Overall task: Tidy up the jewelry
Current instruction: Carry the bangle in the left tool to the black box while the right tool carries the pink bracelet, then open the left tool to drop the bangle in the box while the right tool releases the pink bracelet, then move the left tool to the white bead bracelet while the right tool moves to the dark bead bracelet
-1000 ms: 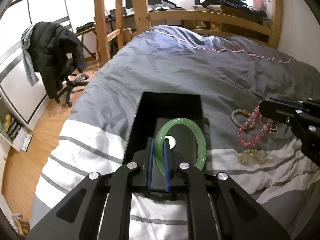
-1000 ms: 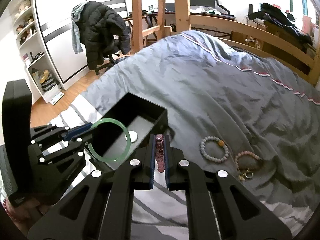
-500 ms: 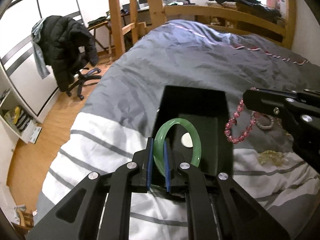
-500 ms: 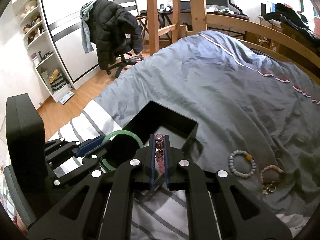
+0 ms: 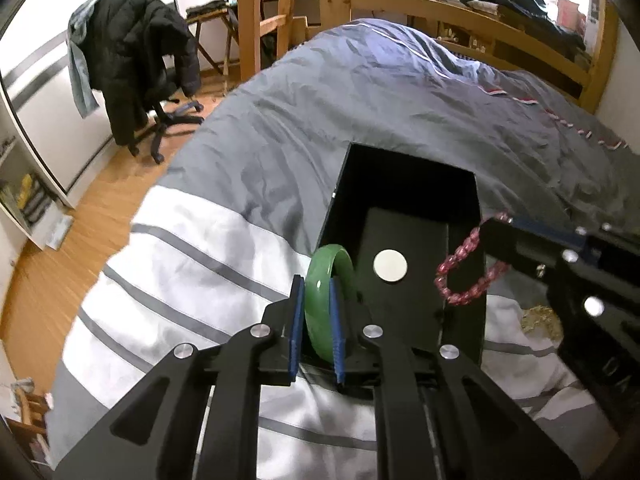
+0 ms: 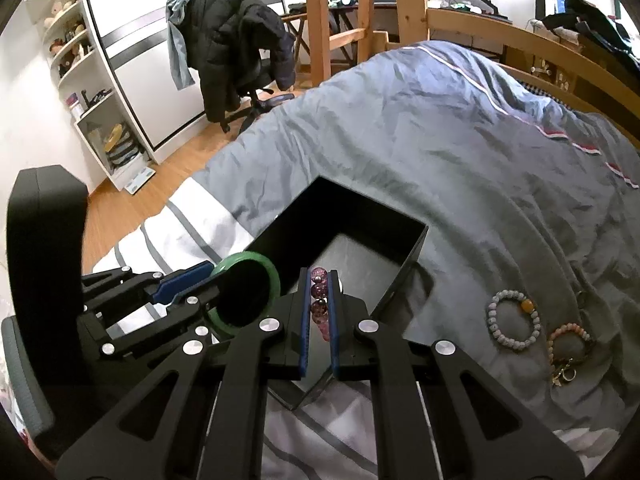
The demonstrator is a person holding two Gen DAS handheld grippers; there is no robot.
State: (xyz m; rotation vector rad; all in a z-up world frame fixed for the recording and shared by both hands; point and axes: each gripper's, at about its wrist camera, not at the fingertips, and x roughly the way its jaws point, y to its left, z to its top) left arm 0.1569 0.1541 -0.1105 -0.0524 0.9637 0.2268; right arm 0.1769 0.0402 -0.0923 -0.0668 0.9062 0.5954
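Where a grey duvet (image 5: 340, 120) with a white striped band covers a wooden-framed bed (image 6: 460, 20), an open black box (image 5: 404, 208) sits on the bedding near its foot end. A pale round disc (image 5: 390, 265) lies on the box's dark floor. Behind the bed, a black jacket (image 6: 236, 36) hangs over an office chair on the wooden floor.

The left gripper (image 5: 316, 320) reaches over the near left edge of the box. Its blue pads are closed on a green bangle (image 5: 326, 284), which stands on edge between them, with its far part over the box's inside.

The right gripper (image 6: 320, 312) comes in from the right side, over the box's right wall. Its jaws are clamped tight on a pink beaded bracelet (image 5: 466, 276), and the loop of beads hangs down from the fingertips over the box's right edge.

On the grey duvet to the right of the box, well apart from it, lie a white beaded bracelet (image 6: 514, 318) with one orange bead and, just beside it, a peach beaded bracelet (image 6: 570, 340) with a small metal charm. A tangle of gold chain (image 5: 538, 320) rests on the white band near the box's right side.
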